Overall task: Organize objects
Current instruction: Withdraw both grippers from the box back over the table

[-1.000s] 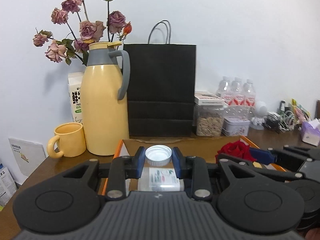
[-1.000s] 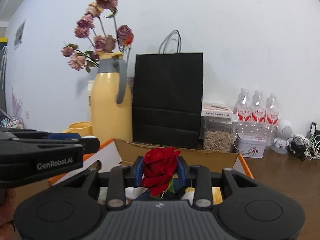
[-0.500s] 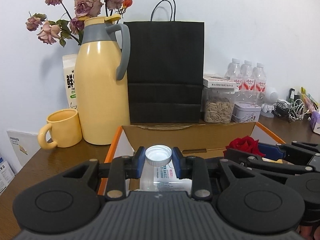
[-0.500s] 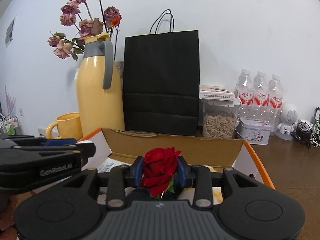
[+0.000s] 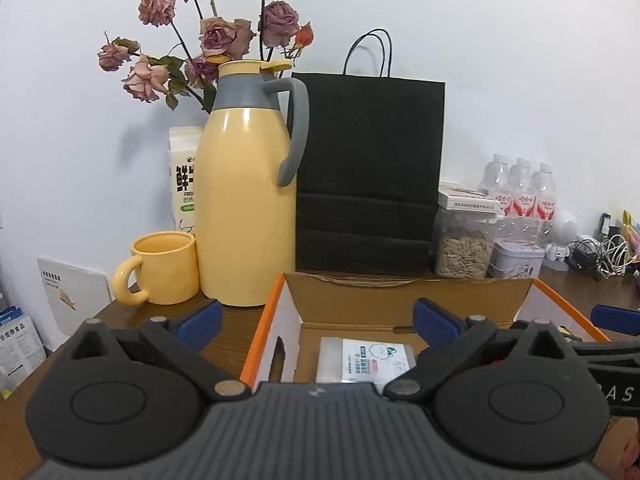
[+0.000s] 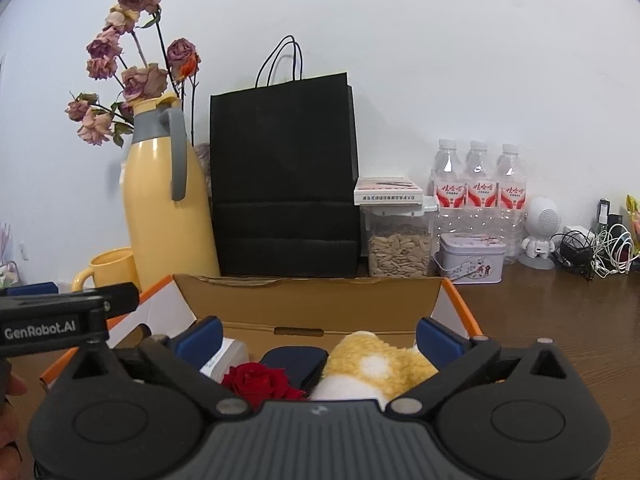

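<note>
Cardboard box (image 5: 408,300) sits on the wooden surface (image 6: 560,320). Left gripper (image 5: 318,320) has just been opening; jaws wide, empty, above the labelled bottle (image 5: 366,362) lying inside. Right gripper (image 6: 318,338) likewise has just been opening, empty, over the red rose (image 6: 262,384) in the box.

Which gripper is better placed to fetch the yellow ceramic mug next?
Left, probably. The left gripper is open with nothing held, over the orange-edged cardboard box's left side, and the yellow ceramic mug stands just beyond that edge. The right gripper, also open, sits further across the box.
</note>
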Action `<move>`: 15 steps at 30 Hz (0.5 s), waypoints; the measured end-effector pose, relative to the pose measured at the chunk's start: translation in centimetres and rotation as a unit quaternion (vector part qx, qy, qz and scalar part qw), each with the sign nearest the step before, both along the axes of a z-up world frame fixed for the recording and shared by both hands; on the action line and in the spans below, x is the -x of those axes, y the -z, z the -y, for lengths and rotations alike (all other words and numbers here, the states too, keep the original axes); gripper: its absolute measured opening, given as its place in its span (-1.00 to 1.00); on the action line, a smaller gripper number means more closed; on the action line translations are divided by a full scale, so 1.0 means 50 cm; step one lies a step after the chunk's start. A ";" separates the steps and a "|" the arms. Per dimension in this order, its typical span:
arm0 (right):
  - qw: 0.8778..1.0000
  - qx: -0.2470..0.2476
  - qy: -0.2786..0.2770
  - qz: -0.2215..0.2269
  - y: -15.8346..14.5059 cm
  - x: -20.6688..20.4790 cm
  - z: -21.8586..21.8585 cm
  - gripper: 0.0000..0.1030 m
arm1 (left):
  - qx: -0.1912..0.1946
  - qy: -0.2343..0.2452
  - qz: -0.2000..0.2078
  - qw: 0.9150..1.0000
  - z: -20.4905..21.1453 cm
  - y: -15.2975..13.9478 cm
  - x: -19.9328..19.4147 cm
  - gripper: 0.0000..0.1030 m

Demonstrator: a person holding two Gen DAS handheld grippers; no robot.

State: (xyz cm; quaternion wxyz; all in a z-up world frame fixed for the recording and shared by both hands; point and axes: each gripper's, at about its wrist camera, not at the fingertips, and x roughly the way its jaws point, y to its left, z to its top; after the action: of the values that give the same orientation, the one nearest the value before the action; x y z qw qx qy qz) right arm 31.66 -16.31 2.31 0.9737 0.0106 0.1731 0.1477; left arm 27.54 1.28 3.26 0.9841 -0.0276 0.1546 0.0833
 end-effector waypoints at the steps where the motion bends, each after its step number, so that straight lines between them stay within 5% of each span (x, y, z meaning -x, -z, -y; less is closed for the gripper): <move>1: 1.000 0.000 -0.001 0.001 -0.001 0.001 0.000 1.00 | -0.002 0.000 0.000 1.000 0.002 0.000 0.001 1.00; 15: 1.000 0.002 -0.008 0.019 -0.012 0.033 0.010 1.00 | -0.001 0.003 0.001 1.000 0.000 0.001 0.018 1.00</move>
State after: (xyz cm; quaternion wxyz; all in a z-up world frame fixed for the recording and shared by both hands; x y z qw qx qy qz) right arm 29.99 -16.83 2.92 0.9756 0.0047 0.1547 0.1557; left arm 26.63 1.28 3.19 0.9845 -0.0268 0.1532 0.0808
